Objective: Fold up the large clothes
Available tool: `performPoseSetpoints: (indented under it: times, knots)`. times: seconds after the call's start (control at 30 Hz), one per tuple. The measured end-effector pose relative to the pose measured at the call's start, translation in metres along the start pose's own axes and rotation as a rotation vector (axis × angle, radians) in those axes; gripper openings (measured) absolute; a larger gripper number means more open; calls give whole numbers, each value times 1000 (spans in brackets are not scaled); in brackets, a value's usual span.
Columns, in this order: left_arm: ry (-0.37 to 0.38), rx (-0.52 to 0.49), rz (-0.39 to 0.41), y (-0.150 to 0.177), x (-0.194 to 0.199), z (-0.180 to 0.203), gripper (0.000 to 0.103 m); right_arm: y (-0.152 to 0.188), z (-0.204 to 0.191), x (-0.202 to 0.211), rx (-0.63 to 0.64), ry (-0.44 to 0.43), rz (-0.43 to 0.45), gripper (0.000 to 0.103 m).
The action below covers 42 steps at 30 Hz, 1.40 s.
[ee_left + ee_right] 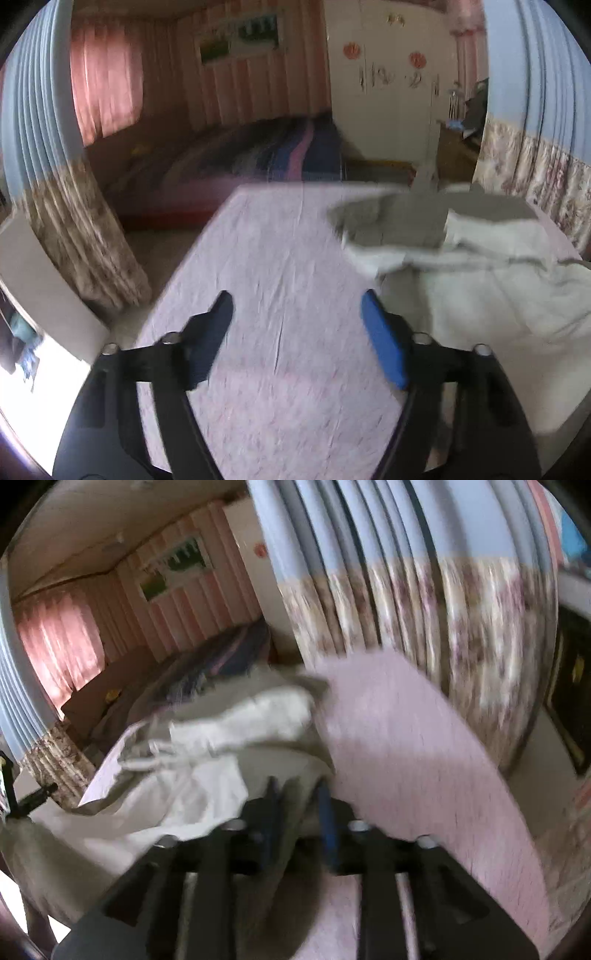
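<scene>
Your left gripper [297, 325] hangs over bare pink tablecloth [280, 258] near the table's front edge, jaws wide apart with nothing between them. The pale hooded garment [480, 280] lies crumpled along the table's right side, its grey-lined hood [399, 218] toward the far edge. Your right gripper [297, 812] has cloth of the garment between its narrower jaws; blur hides whether they press on it.

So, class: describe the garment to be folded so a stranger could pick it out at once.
Find the table under the pink cloth. On it lies one crumpled garment, pale cream with a grey lining showing at its far end. It is the only loose thing on that cloth.
</scene>
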<state>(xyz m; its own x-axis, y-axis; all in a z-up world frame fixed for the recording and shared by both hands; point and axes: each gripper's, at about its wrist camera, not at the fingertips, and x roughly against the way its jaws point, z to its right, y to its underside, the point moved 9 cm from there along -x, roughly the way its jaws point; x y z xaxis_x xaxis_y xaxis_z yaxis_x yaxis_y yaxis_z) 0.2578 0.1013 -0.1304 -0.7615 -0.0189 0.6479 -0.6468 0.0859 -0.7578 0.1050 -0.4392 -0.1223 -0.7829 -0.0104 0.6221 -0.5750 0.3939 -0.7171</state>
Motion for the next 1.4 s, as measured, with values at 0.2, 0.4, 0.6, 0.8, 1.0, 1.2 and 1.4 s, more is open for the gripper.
performPoseSetpoints:
  times: [0.2,0.4,0.6,0.8,1.0,1.2,1.4]
  knots:
    - [59,-10,-173,78,-14,10,77,32,41,26,-40,86,-12,74]
    - [173,-61,-198,118,4,53,82,71,29,30,24,-9,-91,74]
    - [306,-112,-243,150,26,90,72,100,13,26,101,-82,-153,74]
    - [284,-217,-244,158,33,109,9,124,-15,-6,317,-42,-242,58]
    - [397,-101,-181,123,63,88,0,113,-24,27,193,-215,-201,16]
    - [452,-6,-100,57,87,73,1,43,-46,67,22,-382,-3,9]
    - [425,-13,-33,-28,61,83,1,-32,-51,35,-27,-348,123,9]
